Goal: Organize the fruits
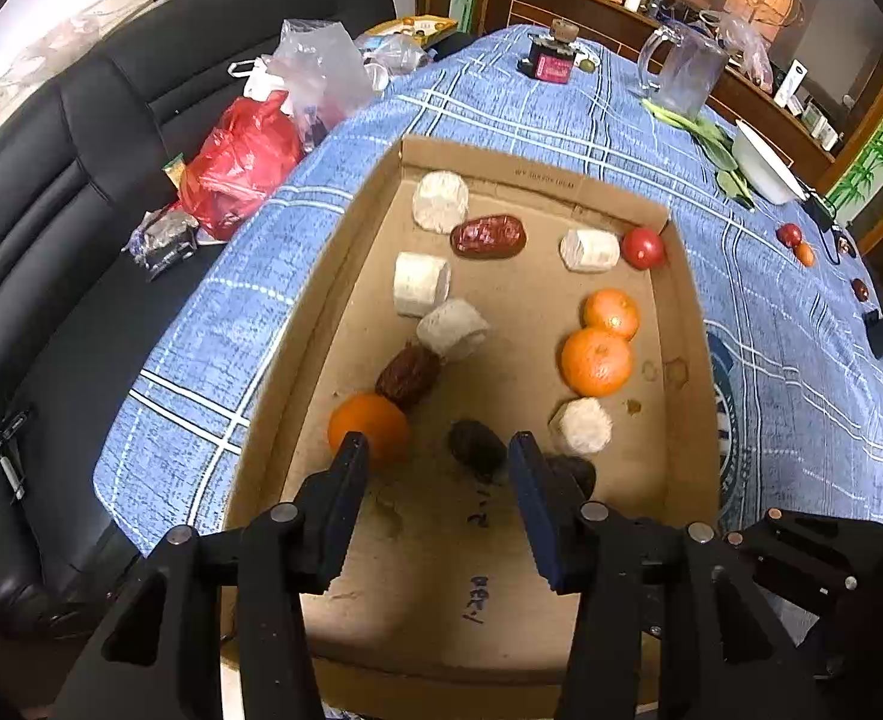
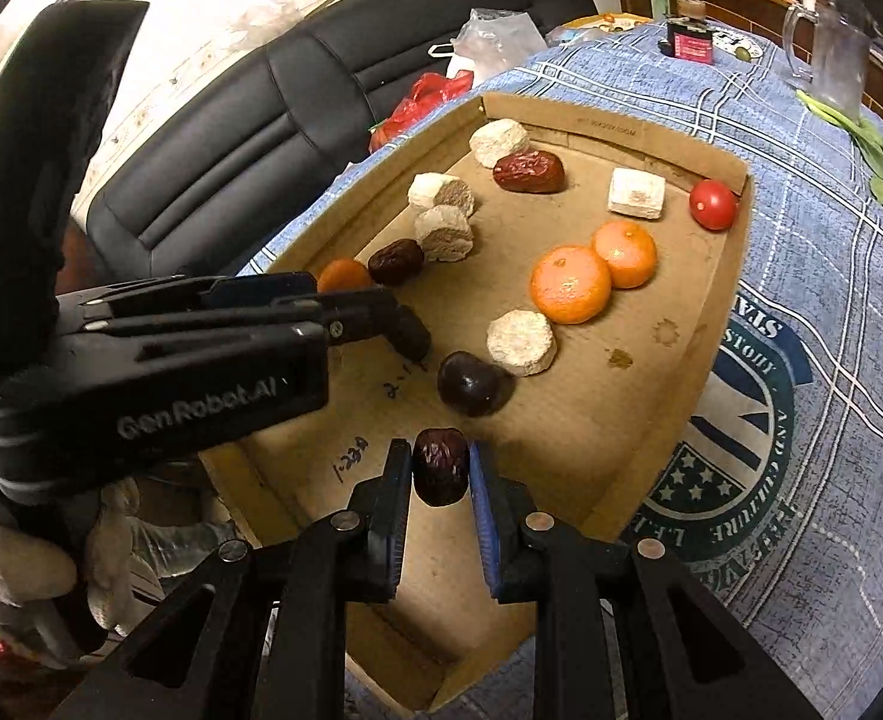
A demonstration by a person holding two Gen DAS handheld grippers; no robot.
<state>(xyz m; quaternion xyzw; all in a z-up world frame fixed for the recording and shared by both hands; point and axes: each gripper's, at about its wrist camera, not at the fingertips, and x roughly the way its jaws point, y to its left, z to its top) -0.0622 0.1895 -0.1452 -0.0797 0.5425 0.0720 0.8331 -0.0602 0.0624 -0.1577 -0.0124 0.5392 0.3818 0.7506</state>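
**Right gripper holds a date**

Here my right gripper (image 2: 440,468) pinches a wrinkled dark red date (image 2: 439,465) above the shallow brown cardboard tray's (image 2: 718,294) near end, while my left gripper (image 1: 438,450) hangs parted and empty over another dark date (image 1: 476,444)

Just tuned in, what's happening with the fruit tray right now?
The right tool is shut on a dark red date above the near end of the cardboard tray. The left tool hangs open over the tray by a dark date. Oranges, a tomato, dates and pale chunks lie inside.
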